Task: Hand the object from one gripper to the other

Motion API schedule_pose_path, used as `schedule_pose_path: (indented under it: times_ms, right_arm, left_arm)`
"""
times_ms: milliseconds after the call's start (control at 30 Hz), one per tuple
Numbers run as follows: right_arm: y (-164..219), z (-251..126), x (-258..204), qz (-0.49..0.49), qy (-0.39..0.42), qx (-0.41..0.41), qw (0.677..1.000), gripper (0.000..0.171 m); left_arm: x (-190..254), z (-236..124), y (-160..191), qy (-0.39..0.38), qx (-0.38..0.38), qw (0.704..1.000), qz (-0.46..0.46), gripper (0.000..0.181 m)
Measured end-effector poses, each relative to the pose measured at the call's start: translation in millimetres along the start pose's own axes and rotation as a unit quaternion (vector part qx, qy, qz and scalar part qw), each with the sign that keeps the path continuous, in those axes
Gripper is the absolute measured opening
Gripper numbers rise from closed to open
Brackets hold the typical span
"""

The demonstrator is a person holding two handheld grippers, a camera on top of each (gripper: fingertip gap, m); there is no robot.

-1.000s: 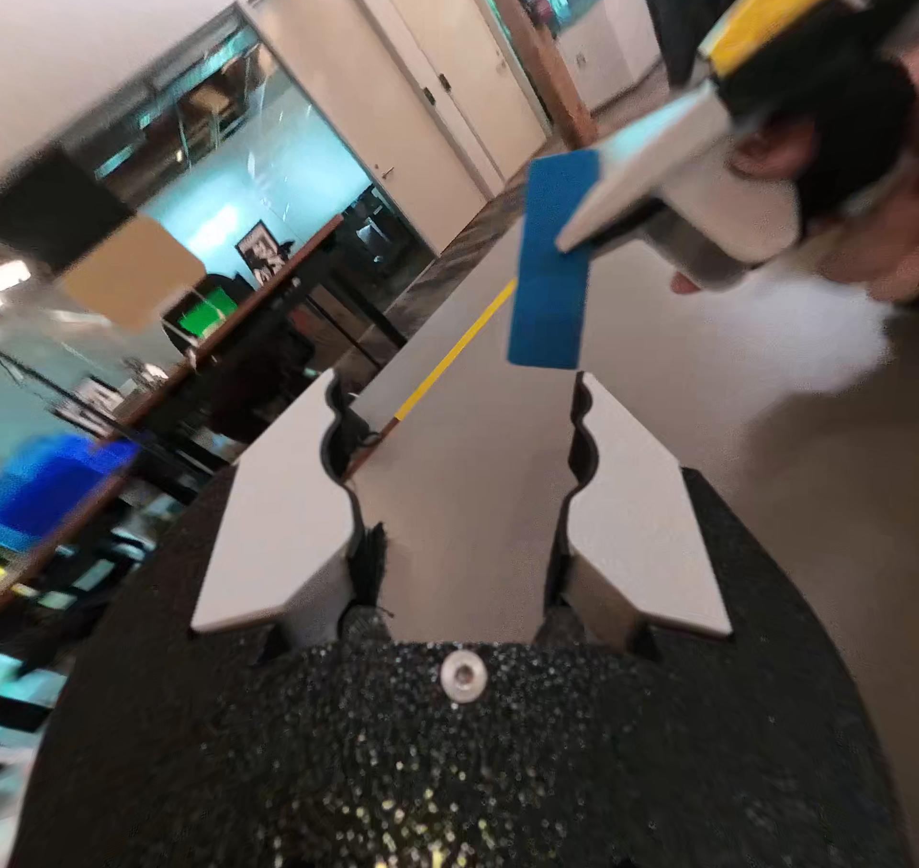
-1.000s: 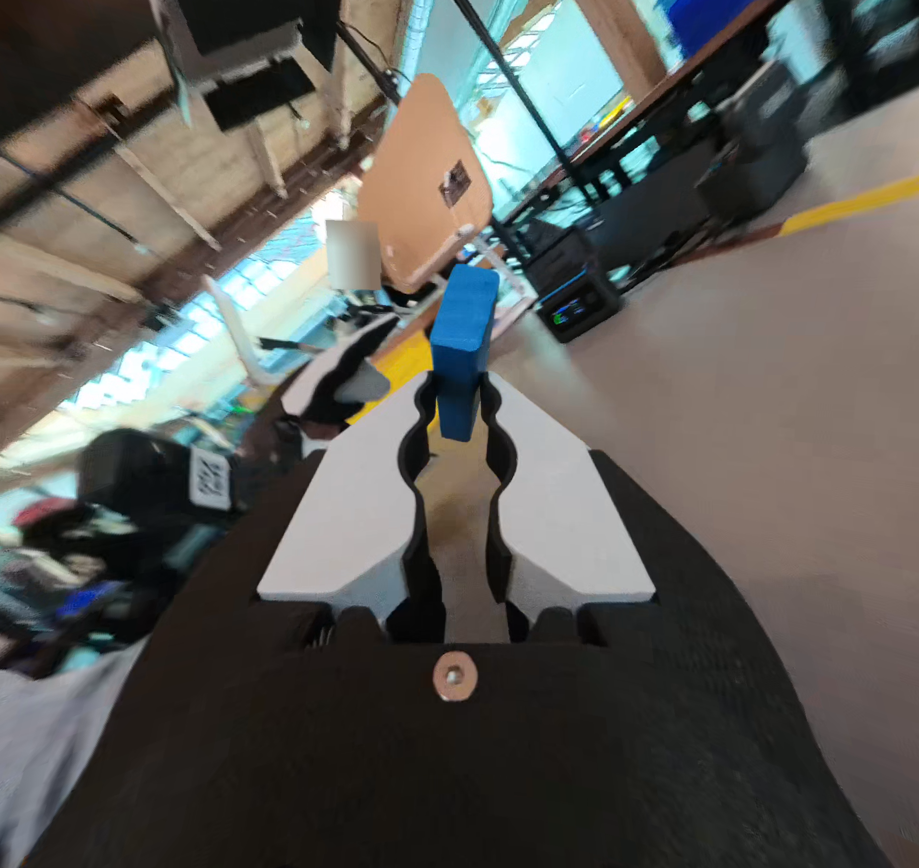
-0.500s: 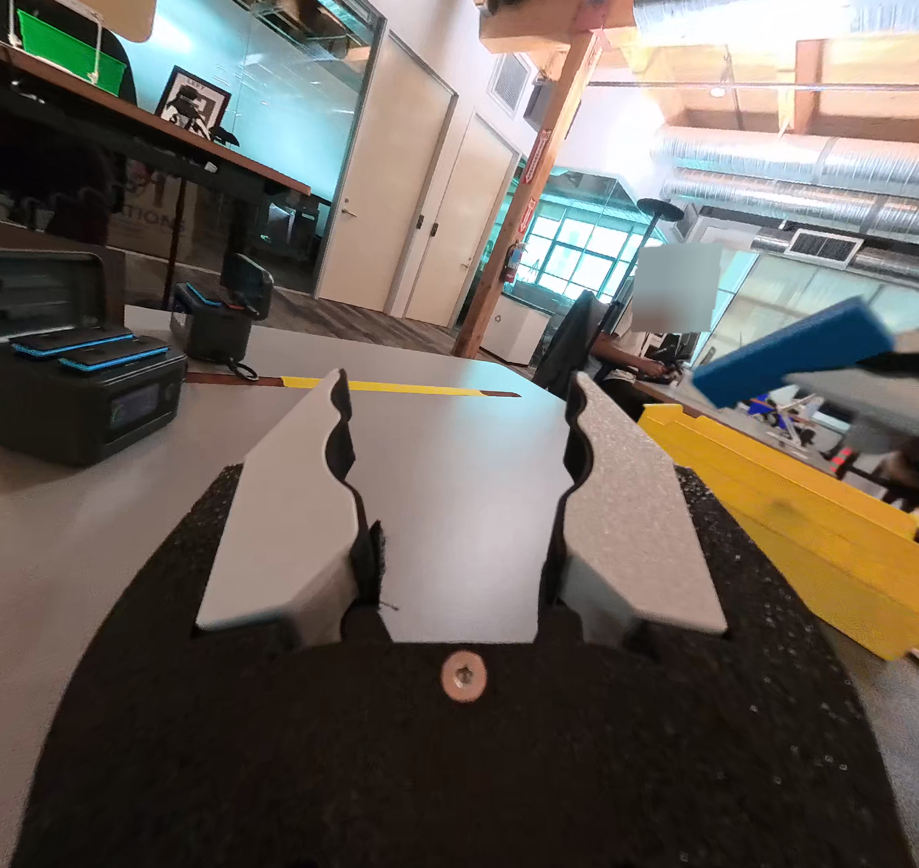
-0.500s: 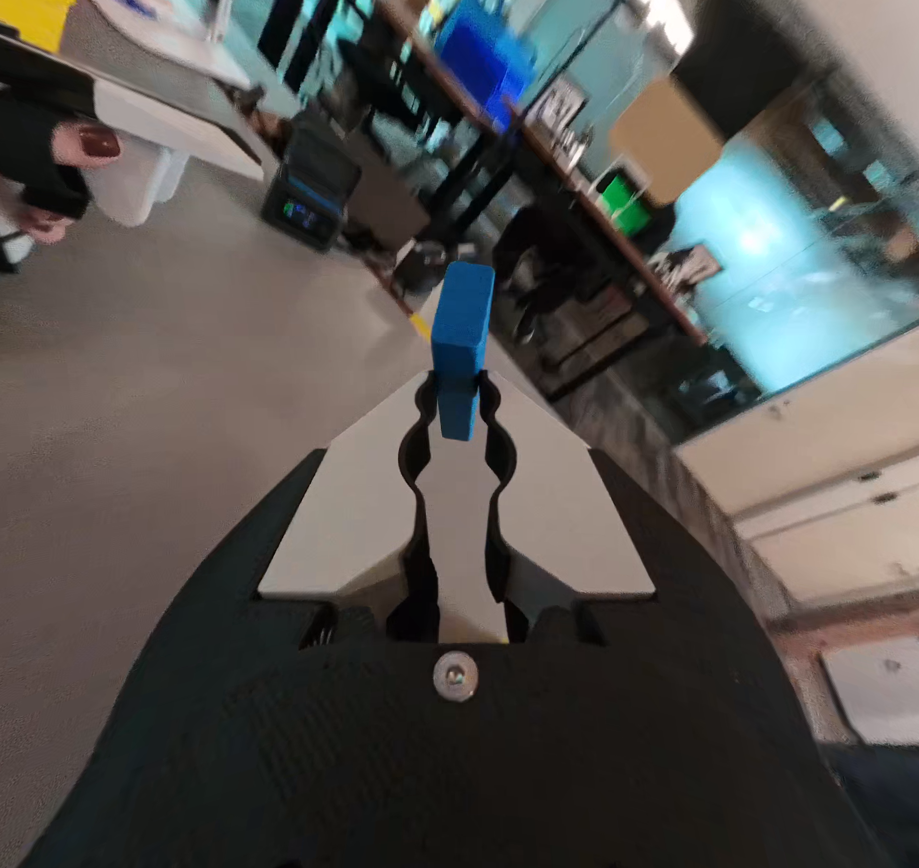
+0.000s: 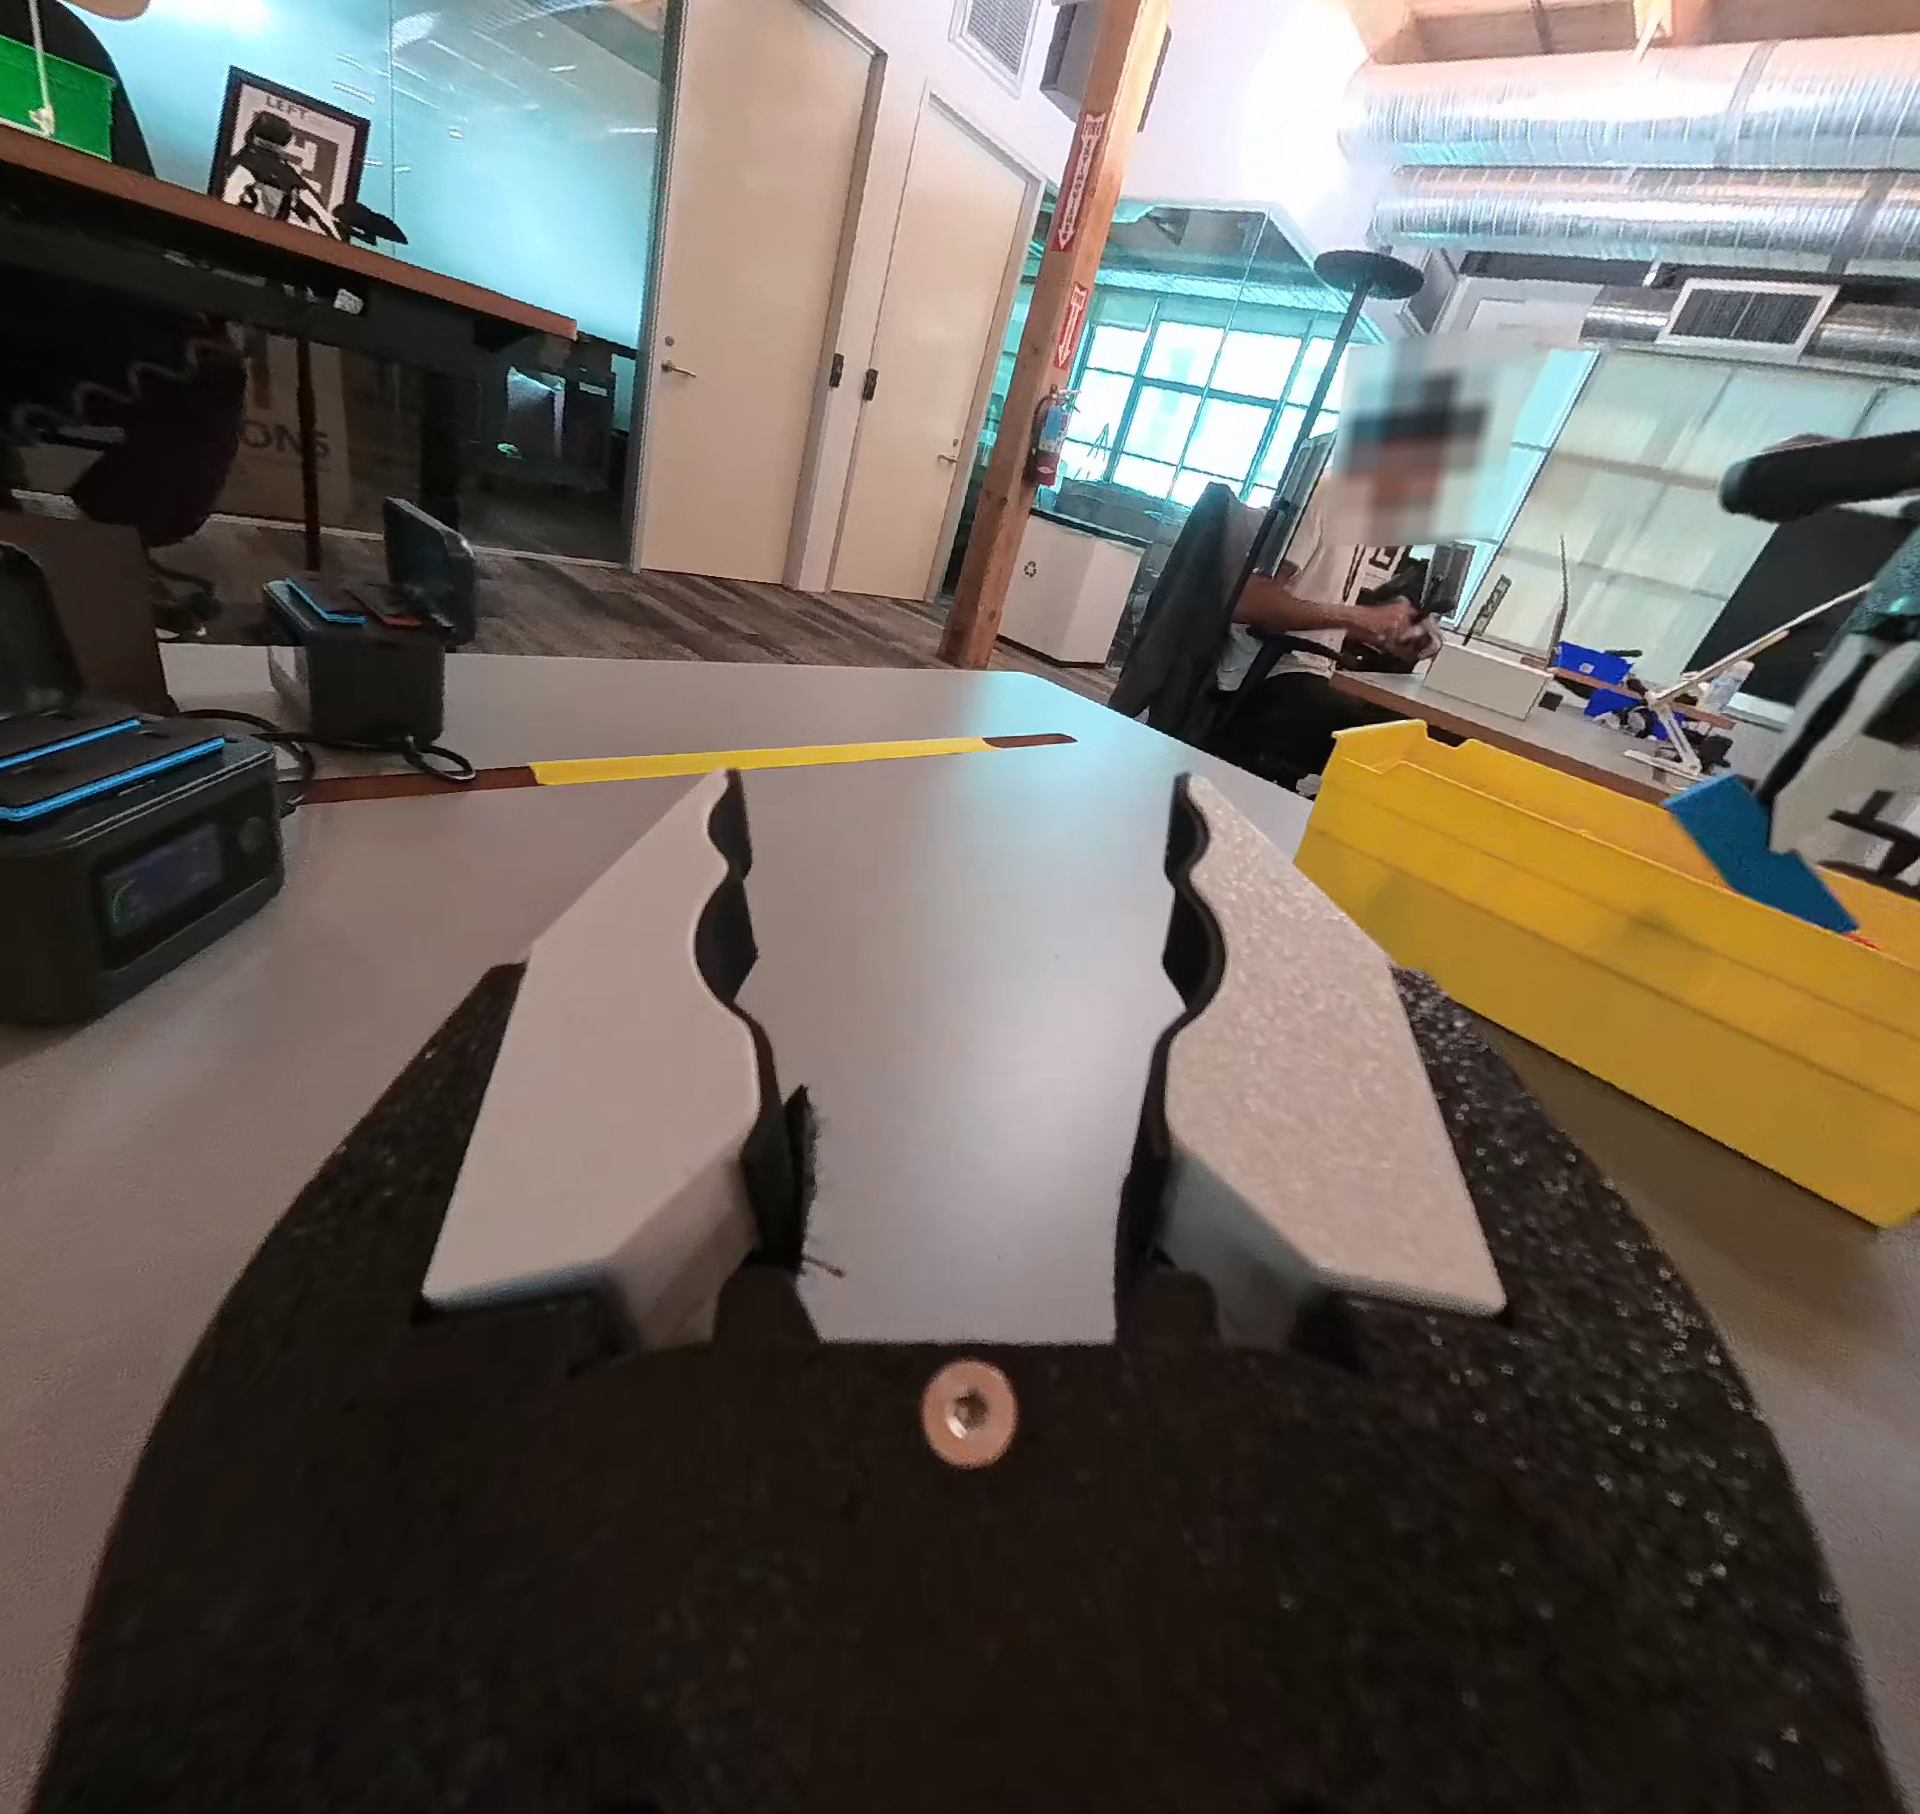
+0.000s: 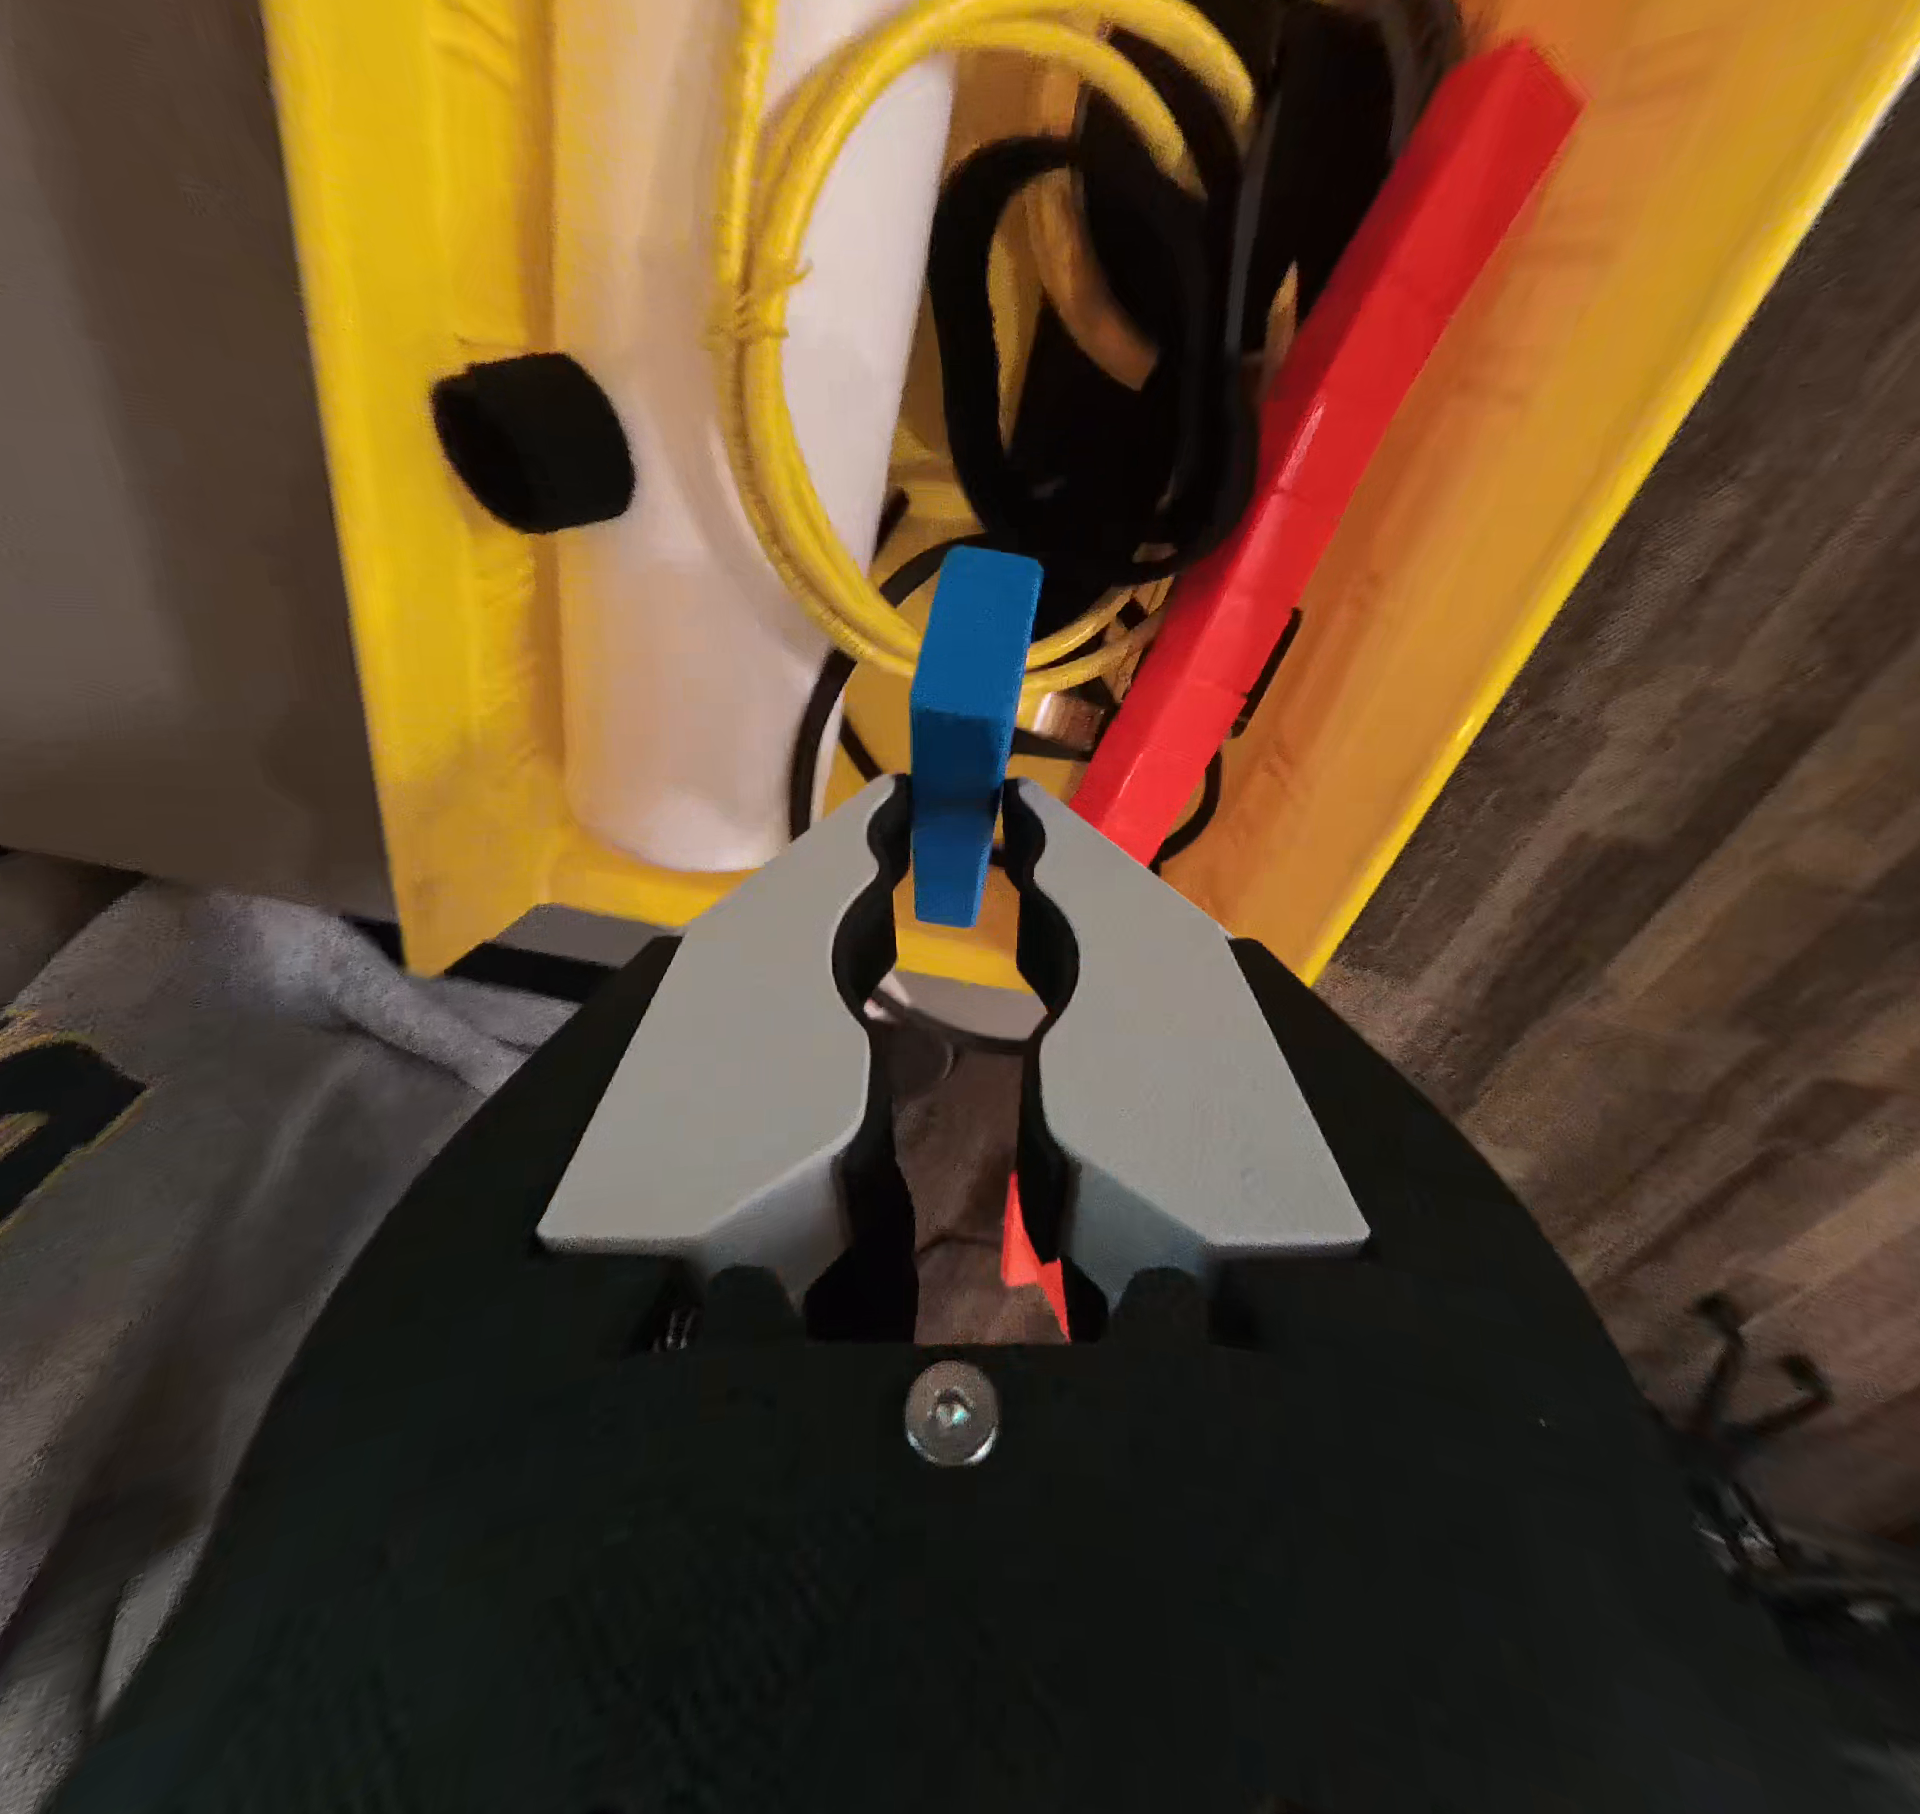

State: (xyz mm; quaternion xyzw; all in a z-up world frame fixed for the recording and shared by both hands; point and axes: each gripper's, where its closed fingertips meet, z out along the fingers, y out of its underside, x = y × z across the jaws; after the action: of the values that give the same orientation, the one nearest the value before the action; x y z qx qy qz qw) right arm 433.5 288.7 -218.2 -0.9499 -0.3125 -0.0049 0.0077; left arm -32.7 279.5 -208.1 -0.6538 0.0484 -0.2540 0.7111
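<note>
Grey table (image 5: pixel 935 933) fills the left wrist view; yellow bin (image 5: pixel 1558 954) sits at right. Left gripper (image 5: pixel 961 808) is low centre, jaws wide apart and empty. Right gripper (image 6: pixel 954 796), mid-frame over the bin, is clamped on the blue block (image 6: pixel 971 694).

Blue rectangular block (image 6: pixel 971 725) pinched at lower end between right fingers (image 6: pixel 769 985), over yellow bin (image 6: pixel 353 310).
</note>
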Motion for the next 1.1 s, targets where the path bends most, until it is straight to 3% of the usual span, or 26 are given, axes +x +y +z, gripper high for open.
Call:
schedule_pose_path:
  times_ms: [100,200,267,333,433,533,667,833,1100]
  right_arm:
    - [-10.0,-2.7,2.4,0.016,0.032,0.031,0.999,0.054]
    - [-44.0,-27.6,-19.1,-0.015,0.076,0.144,0.987,0.060]
    - [-80.0,-53.3,-56.4,-0.055,0.084,0.262,0.960,0.059]
    - [-117.8,-77.5,-120.7,-0.120,0.039,0.395,0.910,0.056]
    - [-163.6,-99.1,-214.6,-0.181,-0.048,0.583,0.790,0.055]
    - [-198.7,-74.6,-262.7,-0.181,-0.080,0.687,0.699,0.055]
    - [-229.5,-24.4,-286.1,-0.159,-0.080,0.741,0.648,0.053]
    - [-223.0,-22.7,-313.4,-0.226,-0.061,0.776,0.586,0.048]
    - [-220.7,-22.1,-303.5,-0.227,-0.020,0.792,0.567,0.027]
  left_arm:
    - [-0.4,0.4,1.2,-0.008,-0.006,1.000,0.012,0.081]
    - [-1.5,1.3,1.1,-0.019,-0.009,0.999,0.027,0.082]
    - [-3.2,1.9,2.1,-0.033,-0.013,0.999,0.036,0.082]
    - [-5.1,1.7,3.4,-0.051,-0.017,0.997,0.055,0.080]
    - [-8.3,0.3,4.9,-0.079,-0.025,0.992,0.091,0.078]
    - [-10.4,-2.4,2.8,-0.105,-0.024,0.986,0.124,0.077]
    - [-10.5,-4.8,-1.7,-0.120,-0.019,0.980,0.157,0.074]
    - [-8.8,-0.6,-1.1,-0.119,-0.027,0.977,0.174,0.073]
    - [18.3,2.6,-5.2,-0.080,-0.031,0.985,0.147,0.069]
